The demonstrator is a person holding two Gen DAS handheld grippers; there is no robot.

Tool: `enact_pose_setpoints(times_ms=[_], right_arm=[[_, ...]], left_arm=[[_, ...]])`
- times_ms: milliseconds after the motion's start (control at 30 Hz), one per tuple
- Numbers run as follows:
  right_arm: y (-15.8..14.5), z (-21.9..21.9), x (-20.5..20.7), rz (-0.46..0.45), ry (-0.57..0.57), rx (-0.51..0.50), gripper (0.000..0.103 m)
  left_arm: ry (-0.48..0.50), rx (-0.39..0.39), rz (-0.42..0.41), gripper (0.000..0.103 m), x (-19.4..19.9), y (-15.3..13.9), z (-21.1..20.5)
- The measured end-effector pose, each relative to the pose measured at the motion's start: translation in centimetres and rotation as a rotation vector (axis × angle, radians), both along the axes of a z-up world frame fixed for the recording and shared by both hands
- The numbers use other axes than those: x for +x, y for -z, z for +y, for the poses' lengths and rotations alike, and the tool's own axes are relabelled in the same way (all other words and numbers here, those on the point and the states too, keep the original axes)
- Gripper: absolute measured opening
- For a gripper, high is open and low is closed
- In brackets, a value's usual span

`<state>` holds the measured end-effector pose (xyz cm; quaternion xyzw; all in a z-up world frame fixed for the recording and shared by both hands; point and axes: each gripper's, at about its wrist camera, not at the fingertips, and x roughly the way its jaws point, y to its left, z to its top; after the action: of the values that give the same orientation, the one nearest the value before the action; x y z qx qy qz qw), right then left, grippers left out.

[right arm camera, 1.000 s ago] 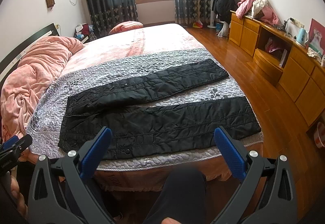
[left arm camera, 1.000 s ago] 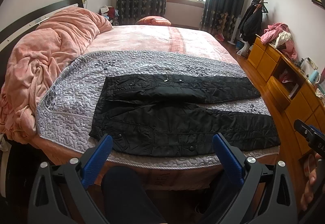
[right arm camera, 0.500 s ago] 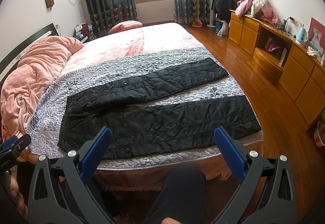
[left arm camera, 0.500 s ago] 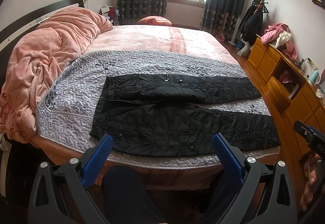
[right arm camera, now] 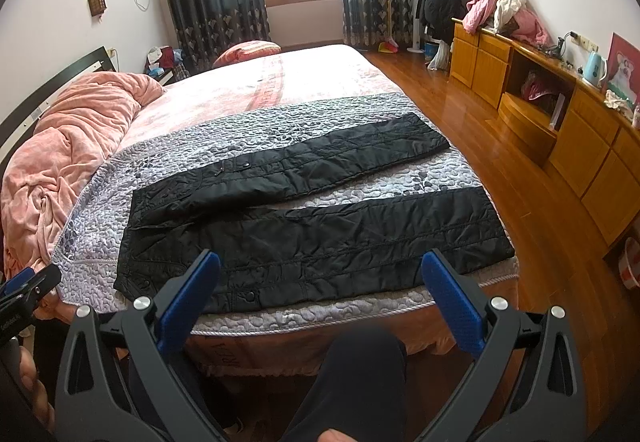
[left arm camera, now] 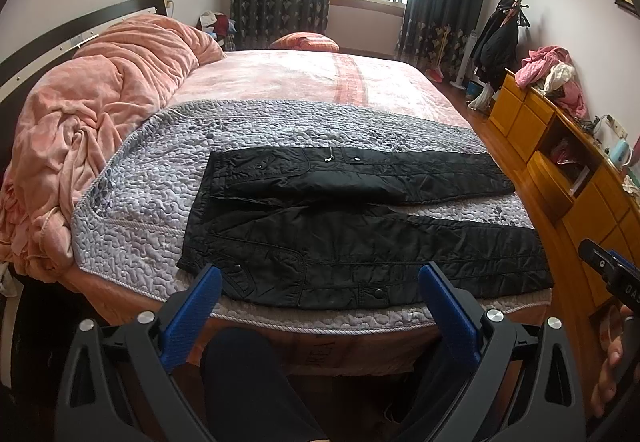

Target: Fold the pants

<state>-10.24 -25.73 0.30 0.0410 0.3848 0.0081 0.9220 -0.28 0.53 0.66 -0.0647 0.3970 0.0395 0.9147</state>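
Almost nothing changes across the three moments. The left wrist view shifts by only a trace, so the pants (left arm camera: 360, 250) and the bed (left arm camera: 280, 81) sit a hair differently in frame. That is a slight wobble of the left gripper (left arm camera: 320, 272), not a move of the cloth. The right gripper (right arm camera: 320, 260) drifts just as faintly. The gap between each gripper's jaws shows no change, and no fold appears in the pants.

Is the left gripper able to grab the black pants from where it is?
Probably yes. The left gripper is open and empty, held just short of the near edge of the black pants on the quilt. Nothing lies between them.
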Motion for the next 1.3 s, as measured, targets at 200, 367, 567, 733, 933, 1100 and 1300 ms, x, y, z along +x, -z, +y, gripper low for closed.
enact_pose_setpoints(times_ms=[200, 367, 567, 733, 933, 1100, 1300], right_arm=[[-0.1, -0.4, -0.2, 0.002, 0.003, 0.004, 0.101], [-0.1, -0.4, -0.2, 0.004, 0.003, 0.005, 0.101], [-0.1, -0.6, -0.2, 0.009, 0.002, 0.006, 0.101], [-0.1, -0.6, -0.2, 0.009, 0.003, 0.006, 0.101], [-0.1, -0.6, -0.1, 0.010, 0.002, 0.006, 0.101], [0.1, -0.6, 0.0, 0.006, 0.002, 0.000, 0.101], [0.5, -0.9, 0.2, -0.217, 0.004, -0.094, 0.101]], left_arm=[[0.000, 0.000, 0.000, 0.099, 0.0, 0.0, 0.0], [-0.001, 0.000, 0.000, 0.099, -0.1, 0.0, 0.0], [0.000, -0.001, 0.000, 0.099, -0.1, 0.0, 0.0], [0.000, -0.003, 0.001, 0.099, 0.0, 0.1, 0.0], [-0.001, -0.004, 0.003, 0.099, 0.0, 0.1, 0.0], [-0.012, 0.010, -0.011, 0.099, 0.2, 0.6, -0.3], [0.107, -0.053, 0.043, 0.099, 1.4, 4.8, 1.3]])
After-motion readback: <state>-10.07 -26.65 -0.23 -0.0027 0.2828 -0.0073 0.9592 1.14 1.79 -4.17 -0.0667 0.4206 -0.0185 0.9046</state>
